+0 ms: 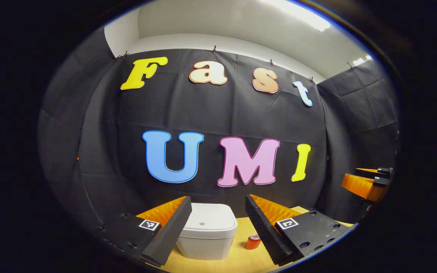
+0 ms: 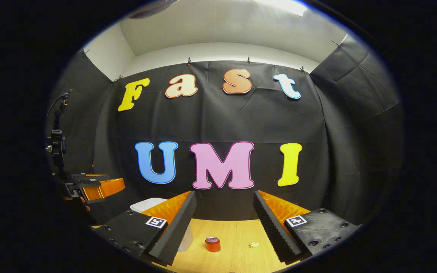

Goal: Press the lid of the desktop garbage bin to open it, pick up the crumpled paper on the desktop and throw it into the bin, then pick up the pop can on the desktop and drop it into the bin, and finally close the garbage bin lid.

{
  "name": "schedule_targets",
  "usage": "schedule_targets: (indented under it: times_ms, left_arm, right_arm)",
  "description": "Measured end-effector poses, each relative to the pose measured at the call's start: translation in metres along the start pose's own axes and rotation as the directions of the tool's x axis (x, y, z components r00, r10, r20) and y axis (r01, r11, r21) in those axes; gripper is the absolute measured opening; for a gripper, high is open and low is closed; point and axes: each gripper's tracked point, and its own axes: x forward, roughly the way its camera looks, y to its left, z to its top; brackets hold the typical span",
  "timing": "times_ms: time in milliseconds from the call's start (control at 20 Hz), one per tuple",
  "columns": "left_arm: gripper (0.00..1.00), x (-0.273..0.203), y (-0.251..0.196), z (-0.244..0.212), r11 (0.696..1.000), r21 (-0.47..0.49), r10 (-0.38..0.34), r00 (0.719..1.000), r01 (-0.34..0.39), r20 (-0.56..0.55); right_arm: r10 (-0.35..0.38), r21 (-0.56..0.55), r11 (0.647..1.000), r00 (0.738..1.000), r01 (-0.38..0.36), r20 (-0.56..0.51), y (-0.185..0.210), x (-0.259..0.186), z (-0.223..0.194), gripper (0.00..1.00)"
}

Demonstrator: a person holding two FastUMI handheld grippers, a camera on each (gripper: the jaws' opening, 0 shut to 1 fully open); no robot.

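A white bin [image 1: 208,235] with its lid down stands on the wooden desktop, seen between my left gripper's [image 1: 218,229] open fingers; the gripper hovers above and in front of it. A red pop can [image 1: 253,241] stands upright just right of the bin. In the right gripper view the can [image 2: 212,244] sits between the open fingers of my right gripper [image 2: 224,225], with a small crumpled paper [image 2: 254,245] to its right and the bin [image 2: 148,204] partly hidden behind the left finger. Both grippers hold nothing.
The wooden desktop [image 2: 233,231] runs back to the black cloth wall. The other gripper [image 1: 366,184] shows at the right edge of the left gripper view, and at the left edge of the right gripper view [image 2: 91,187], beside a dark stand [image 2: 56,144].
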Motion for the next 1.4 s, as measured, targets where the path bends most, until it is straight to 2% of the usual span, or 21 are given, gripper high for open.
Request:
schedule_targets:
  times_ms: [150,400,450,550,650,750,850,950,1050,1100,1200,1400]
  left_arm:
    - [0.95,0.012,0.003,0.002,1.0,0.01,0.0,1.0,0.0,-0.001]
    - [0.76,0.04,0.007,-0.009,1.0,-0.015,-0.015,0.999,0.014,-0.043]
    - [0.76,0.046,0.01,-0.011,1.0,-0.012,-0.014,0.999,0.013,-0.05]
    - [0.65,0.057,0.015,-0.015,1.0,0.006,-0.006,0.998,0.007,-0.06]
    - [0.5,0.068,0.016,-0.021,1.0,0.018,-0.012,0.997,0.014,-0.078]
    - [0.46,0.078,0.017,-0.032,1.0,0.016,-0.009,0.994,0.011,-0.105]
    - [0.29,0.088,0.018,-0.041,1.0,0.001,-0.008,0.991,0.008,-0.13]
    - [0.25,0.096,0.022,-0.053,1.0,0.007,0.002,0.988,-0.001,-0.152]
    - [0.16,0.105,0.03,-0.064,0.999,0.04,0.035,0.984,-0.028,-0.173]
    - [0.07,0.111,0.035,-0.072,0.998,0.048,0.045,0.981,-0.036,-0.19]
    - [0.06,0.125,0.034,-0.087,0.999,0.046,0.03,0.974,-0.02,-0.226]
    - [0.06,0.137,0.033,-0.128,0.999,0.052,0.002,0.942,0.017,-0.334]
  right_arm:
    - [0.0,-0.007,1.0,1.0,0.0,-0.017,-0.002,0.004,-0.009,0.98]
    - [-0.003,0.01,1.0,0.999,0.003,-0.038,-0.009,0.012,-0.021,0.98]
    - [-0.007,0.009,1.0,0.999,0.007,-0.044,-0.011,0.014,-0.024,0.98]
    - [-0.013,0.011,1.0,0.998,0.014,-0.057,-0.017,0.018,-0.031,0.98]
    - [-0.022,0.017,1.0,0.997,0.023,-0.069,-0.025,0.022,-0.037,0.98]
    - [-0.037,0.011,0.999,0.996,0.038,-0.079,-0.033,0.025,-0.042,0.98]
    - [-0.045,0.004,0.999,0.996,0.046,-0.078,-0.04,0.028,-0.044,0.98]
    - [-0.055,0.001,0.998,0.995,0.055,-0.082,-0.048,0.032,-0.048,0.98]
    - [-0.059,0.003,0.998,0.993,0.06,-0.099,-0.054,0.037,-0.056,0.98]
    - [-0.062,0.002,0.998,0.992,0.063,-0.108,-0.058,0.04,-0.06,0.98]
    - [-0.074,-0.005,0.997,0.989,0.074,-0.126,-0.066,0.046,-0.068,0.98]
    - [-0.07,0.003,0.997,0.986,0.071,-0.148,-0.072,0.058,-0.08,0.98]
